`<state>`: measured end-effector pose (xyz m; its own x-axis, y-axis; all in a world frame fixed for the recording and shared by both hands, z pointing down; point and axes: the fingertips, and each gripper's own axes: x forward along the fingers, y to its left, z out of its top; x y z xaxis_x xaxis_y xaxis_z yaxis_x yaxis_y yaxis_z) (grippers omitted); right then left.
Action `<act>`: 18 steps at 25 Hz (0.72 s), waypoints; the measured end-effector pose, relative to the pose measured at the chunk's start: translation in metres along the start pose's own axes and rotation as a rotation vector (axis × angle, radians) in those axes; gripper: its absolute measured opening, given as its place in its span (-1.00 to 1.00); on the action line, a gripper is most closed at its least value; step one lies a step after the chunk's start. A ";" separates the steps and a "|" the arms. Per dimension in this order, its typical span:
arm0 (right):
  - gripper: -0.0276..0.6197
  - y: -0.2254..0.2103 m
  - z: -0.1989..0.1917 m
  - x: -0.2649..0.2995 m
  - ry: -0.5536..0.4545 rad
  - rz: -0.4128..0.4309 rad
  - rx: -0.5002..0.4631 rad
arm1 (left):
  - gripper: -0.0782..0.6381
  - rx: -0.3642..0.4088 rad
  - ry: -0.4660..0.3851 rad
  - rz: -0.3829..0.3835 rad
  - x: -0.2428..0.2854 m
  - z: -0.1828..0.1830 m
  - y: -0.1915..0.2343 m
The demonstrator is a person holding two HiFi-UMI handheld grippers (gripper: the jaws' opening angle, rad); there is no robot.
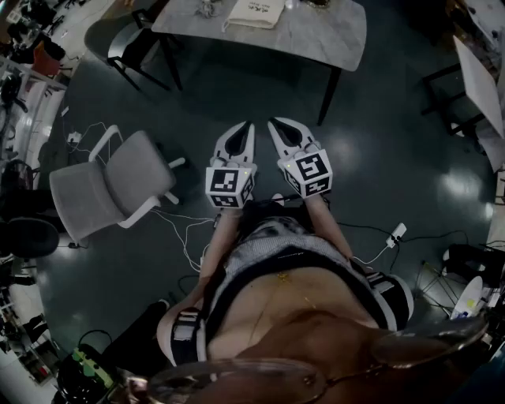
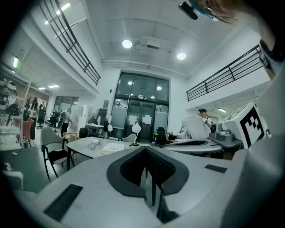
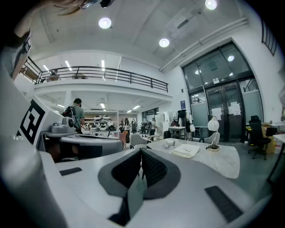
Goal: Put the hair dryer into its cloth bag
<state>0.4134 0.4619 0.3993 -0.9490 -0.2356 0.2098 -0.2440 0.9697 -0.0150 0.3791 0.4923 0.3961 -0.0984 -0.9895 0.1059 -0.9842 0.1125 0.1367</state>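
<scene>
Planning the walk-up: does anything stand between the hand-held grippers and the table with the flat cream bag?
Nothing visible does. Only bare dark floor lies between the left hand-held gripper, the right hand-held gripper and the table bearing the cream bag. The grey chair stands off to the left.

Left gripper [image 1: 249,126] beside right gripper [image 1: 273,124]; table [image 1: 316,35] beyond them; chair [image 1: 110,185] at left.

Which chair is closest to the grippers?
The light grey chair with white arms, just left of the left gripper. The dark chair stands farther off, at the corner of the table.
</scene>
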 end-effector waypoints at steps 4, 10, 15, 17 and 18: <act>-0.72 -0.006 0.004 -0.004 -0.024 0.018 -0.007 | -0.76 -0.001 -0.011 0.007 0.004 0.001 -0.006; -0.72 -0.010 0.010 -0.004 -0.062 0.039 0.003 | -0.76 0.012 -0.028 0.034 0.010 0.005 -0.009; -0.72 -0.021 0.010 0.002 -0.075 0.033 0.020 | -0.76 0.015 -0.025 0.044 0.023 0.006 -0.006; -0.72 -0.029 0.009 0.006 -0.076 0.019 0.021 | -0.76 0.010 -0.029 0.042 0.030 0.005 -0.003; -0.72 -0.033 0.009 0.009 -0.074 0.012 0.021 | -0.76 0.004 -0.030 0.039 0.034 0.005 0.000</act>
<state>0.4109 0.4271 0.3929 -0.9639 -0.2288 0.1365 -0.2359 0.9710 -0.0378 0.3751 0.4585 0.3948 -0.1413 -0.9866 0.0817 -0.9801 0.1511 0.1290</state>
